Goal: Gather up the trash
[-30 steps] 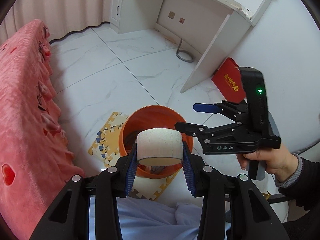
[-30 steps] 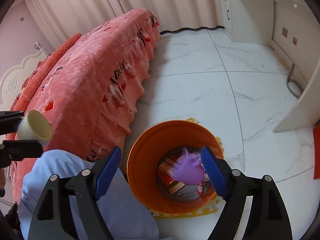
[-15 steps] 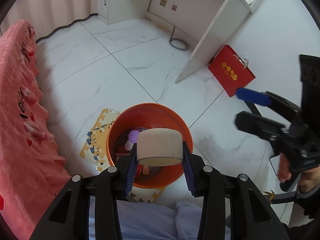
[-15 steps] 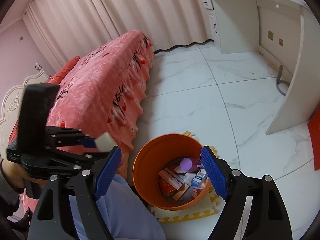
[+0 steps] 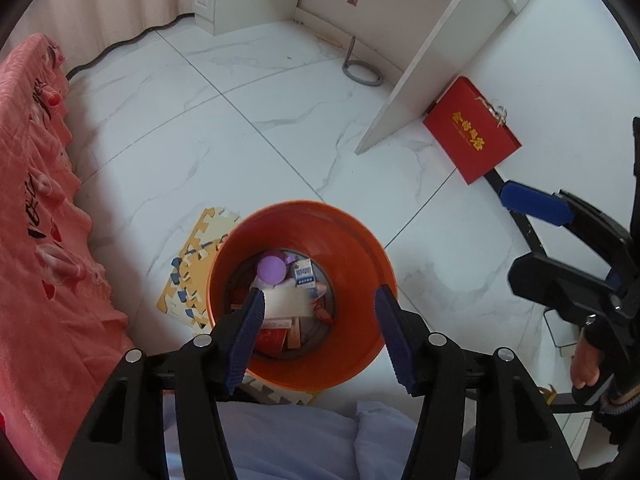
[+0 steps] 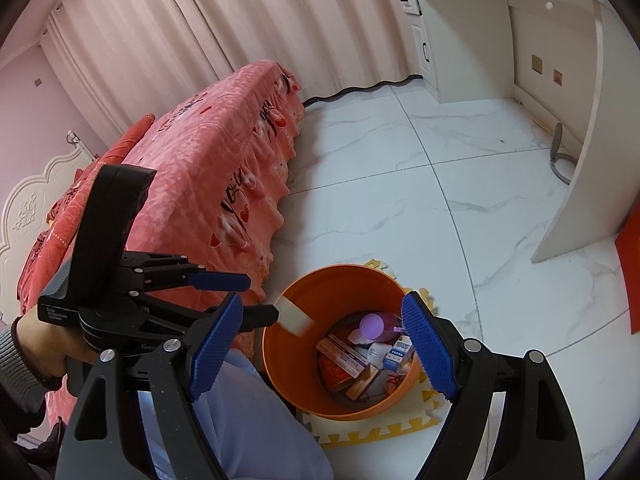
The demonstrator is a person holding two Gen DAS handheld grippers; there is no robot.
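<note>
An orange bin (image 5: 352, 236) stands on the floor; it also shows in the right wrist view (image 6: 328, 288). It holds boxes, a purple-capped bottle (image 5: 272, 269) and other trash. My left gripper (image 5: 320, 332) is open right above the bin. A beige tape roll (image 5: 286, 299) is loose in the air between its fingers, blurred; in the right wrist view the roll (image 6: 294, 318) is at the bin's rim, just off the left gripper's tip. My right gripper (image 6: 324, 348) is open and empty, above and beside the bin.
A bed with a pink-red cover (image 6: 192, 184) lies left of the bin. A foam puzzle mat (image 5: 192, 268) lies under the bin. A white desk (image 5: 432, 60) and a red box (image 5: 472, 128) stand at the far wall. White tiled floor (image 5: 240, 128) lies between.
My left gripper opened and let go of the tape roll, which now falls into the bin. Both grippers have shifted a little relative to the bin.
</note>
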